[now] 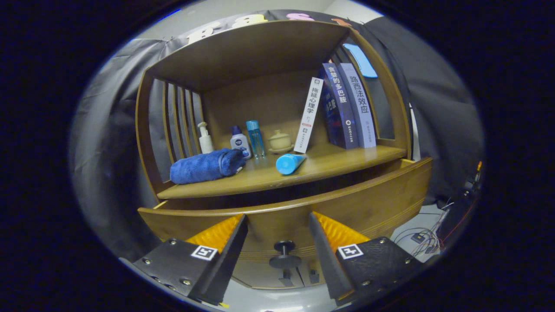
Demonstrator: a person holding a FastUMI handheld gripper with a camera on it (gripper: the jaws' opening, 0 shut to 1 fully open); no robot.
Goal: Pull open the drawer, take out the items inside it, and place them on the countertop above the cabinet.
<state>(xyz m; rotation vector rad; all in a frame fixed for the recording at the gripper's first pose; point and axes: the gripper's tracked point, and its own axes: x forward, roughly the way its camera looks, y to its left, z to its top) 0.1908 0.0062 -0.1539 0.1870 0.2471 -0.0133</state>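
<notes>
a: where do the gripper (278, 225) and the drawer (368, 203) stand?
b: the fingers are spread, holding nothing. the round drawer knob (285, 255) sits between them, untouched. the drawer front stands a little proud of the cabinet, a dark gap showing under the countertop (347, 160); its contents are hidden.
a: how is the pull done well?
b: likely by centring on the knob's stem, closing both fingers behind the disc, then drawing straight back along the drawer's run, without twist.
a: and the countertop?
b: a rolled blue towel (206, 166), a blue tube (289, 163) and bottles (247, 139) crowd its left; bare wood lies before the books (347, 104).
</notes>
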